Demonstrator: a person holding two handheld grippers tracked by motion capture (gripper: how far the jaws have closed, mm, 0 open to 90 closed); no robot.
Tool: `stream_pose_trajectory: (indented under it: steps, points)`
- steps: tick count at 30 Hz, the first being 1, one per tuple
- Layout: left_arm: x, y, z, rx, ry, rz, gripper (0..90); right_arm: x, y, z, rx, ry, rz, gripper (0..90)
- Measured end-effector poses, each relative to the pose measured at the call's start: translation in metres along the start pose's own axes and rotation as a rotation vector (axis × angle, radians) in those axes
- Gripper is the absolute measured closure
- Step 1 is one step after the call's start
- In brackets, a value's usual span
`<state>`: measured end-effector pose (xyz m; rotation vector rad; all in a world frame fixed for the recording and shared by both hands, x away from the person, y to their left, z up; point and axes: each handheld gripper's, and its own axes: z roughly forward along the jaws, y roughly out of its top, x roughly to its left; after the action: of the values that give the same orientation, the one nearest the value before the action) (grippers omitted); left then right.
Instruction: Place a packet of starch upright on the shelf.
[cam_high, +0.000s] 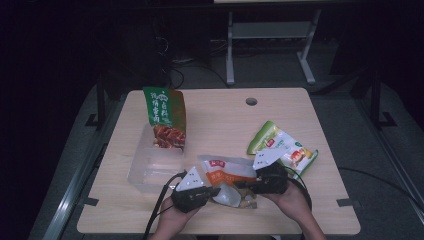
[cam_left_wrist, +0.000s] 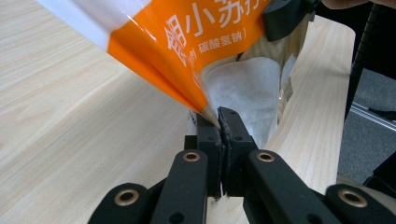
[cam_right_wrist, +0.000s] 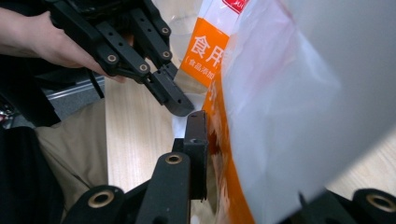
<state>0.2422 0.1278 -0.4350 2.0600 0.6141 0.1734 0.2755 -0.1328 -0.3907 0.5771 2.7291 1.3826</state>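
An orange and white pouch (cam_high: 227, 172) (cam_left_wrist: 187, 42) (cam_right_wrist: 280, 116) hangs tilted just above the wooden table (cam_high: 220, 115) near its front edge, between my two grippers. My left gripper (cam_high: 214, 191) (cam_left_wrist: 219, 122) (cam_right_wrist: 180, 105) is shut on the pouch's lower left corner. My right gripper (cam_high: 246, 184) (cam_right_wrist: 233, 123) (cam_left_wrist: 285, 18) is at the pouch's right side. Its jaws stand a little apart with the pouch between them. One of its jaws is hidden behind the pouch.
A clear plastic box (cam_high: 150, 167) sits at the left, with a green and red snack bag (cam_high: 167, 120) standing at its far end. A green and white bag (cam_high: 282, 147) lies to the right. A cable hole (cam_high: 251, 101) marks the far side.
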Motion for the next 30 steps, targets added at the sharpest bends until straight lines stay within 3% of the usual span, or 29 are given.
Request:
stream_pose_trajectory:
  steps: [3, 12, 15, 22, 27, 30]
  points:
    - [-0.002, 0.0, 0.0, 0.001, 0.006, 0.001, 88.4, 0.0, 0.001, 0.0, 0.0, -0.008, 0.008, 73.9]
    - [-0.002, -0.001, -0.001, -0.001, 0.008, 0.0, 88.3, -0.002, -0.002, -0.003, -0.02, 0.004, 0.028, 88.6]
    - [-0.001, 0.0, -0.002, 0.006, 0.006, -0.003, 86.5, -0.002, -0.002, -0.003, -0.026, 0.003, 0.033, 89.2]
    - [-0.004, -0.004, -0.011, 0.04, 0.022, 0.009, 71.7, -0.001, 0.002, -0.008, -0.044, -0.004, 0.027, 89.4]
    - [-0.003, -0.006, -0.021, 0.039, 0.032, -0.016, 60.3, -0.002, 0.006, -0.013, -0.057, -0.022, 0.029, 89.5]
    - [-0.005, -0.007, -0.027, 0.046, 0.029, -0.01, 56.3, -0.006, 0.007, -0.018, -0.063, -0.03, 0.045, 89.5]
